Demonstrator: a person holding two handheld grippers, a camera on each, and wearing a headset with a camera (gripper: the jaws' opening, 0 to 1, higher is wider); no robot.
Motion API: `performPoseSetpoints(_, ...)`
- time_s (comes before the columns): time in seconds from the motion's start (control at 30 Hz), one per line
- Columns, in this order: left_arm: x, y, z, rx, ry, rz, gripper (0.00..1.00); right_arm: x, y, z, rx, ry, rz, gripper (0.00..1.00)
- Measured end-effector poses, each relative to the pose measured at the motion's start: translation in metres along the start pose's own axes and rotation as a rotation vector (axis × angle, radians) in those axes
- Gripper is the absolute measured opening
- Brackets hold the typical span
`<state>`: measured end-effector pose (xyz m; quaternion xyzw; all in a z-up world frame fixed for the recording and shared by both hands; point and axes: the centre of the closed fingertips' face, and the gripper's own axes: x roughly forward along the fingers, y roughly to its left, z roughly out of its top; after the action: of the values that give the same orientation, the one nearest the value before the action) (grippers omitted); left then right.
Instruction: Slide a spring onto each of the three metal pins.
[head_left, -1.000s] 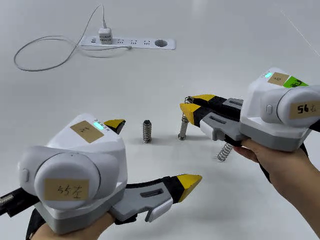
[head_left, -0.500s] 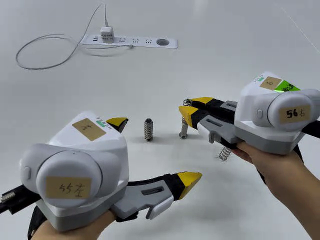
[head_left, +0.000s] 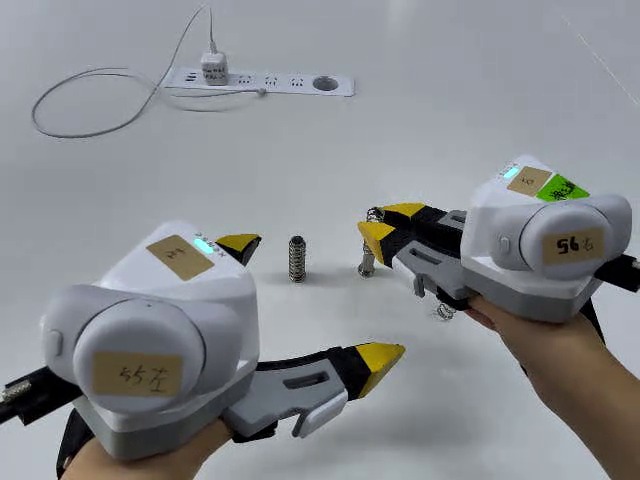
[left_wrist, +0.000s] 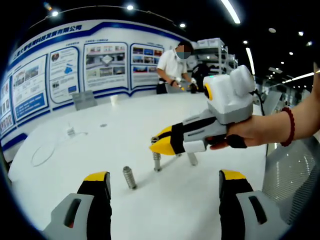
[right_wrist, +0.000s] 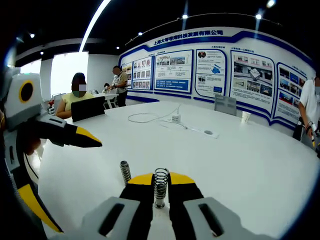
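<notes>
My right gripper (head_left: 386, 222) (right_wrist: 160, 177) is shut on a small metal spring (head_left: 373, 213) (right_wrist: 160, 186), held just over the top of a bare metal pin (head_left: 367, 264) (left_wrist: 157, 161) that stands upright on the white table. To its left stands a second pin wearing a spring (head_left: 297, 258) (left_wrist: 129, 177) (right_wrist: 125, 171). A third pin with a spring (head_left: 443, 311) (left_wrist: 192, 158) peeks out from under the right gripper's body. My left gripper (head_left: 309, 300) (left_wrist: 164, 176) hovers open near the table's front, nothing between its jaws.
A white power strip (head_left: 262, 84) with a charger and a looping cable (head_left: 90, 95) lies at the back of the table (head_left: 450, 120). People stand and sit beyond the table's far edges in both gripper views.
My right gripper has sunk a little and edged left with the spring, closer over the bare pin, and now covers more of the third pin. The left gripper has barely moved.
</notes>
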<state>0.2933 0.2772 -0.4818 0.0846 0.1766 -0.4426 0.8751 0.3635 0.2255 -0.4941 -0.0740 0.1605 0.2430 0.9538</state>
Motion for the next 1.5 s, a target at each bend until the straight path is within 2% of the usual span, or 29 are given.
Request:
performPoseSetpoints(0.3, 0.0, -0.001, -0.002, 0.003, 0.012, 0.001, 0.9, 0.004, 0.001, -0.013, 0.034, 0.04, -0.002, 0.11)
performPoseSetpoints(0.37, 0.0, -0.002, -0.003, 0.006, 0.014, -0.002, 0.89, 0.005, 0.001, -0.019, 0.036, 0.062, -0.007, 0.11)
performPoseSetpoints(0.93, 0.0, -0.002, -0.005, 0.008, 0.021, -0.001, 0.87, 0.007, 0.005, -0.032, 0.054, 0.096, 0.0, 0.11)
performPoseSetpoints(1.23, 0.0, -0.002, -0.005, 0.014, 0.022, 0.0, 0.86, 0.005, 0.006, -0.033, 0.061, 0.104, 0.003, 0.12)
performPoseSetpoints(1.3, 0.0, -0.002, -0.005, 0.018, 0.022, -0.002, 0.86, 0.004, 0.006, -0.036, 0.089, 0.117, 0.003, 0.17)
performPoseSetpoints(1.5, 0.0, -0.004, -0.005, 0.027, 0.024, -0.004, 0.84, -0.004, 0.007, -0.028, 0.114, 0.102, 0.009, 0.22)
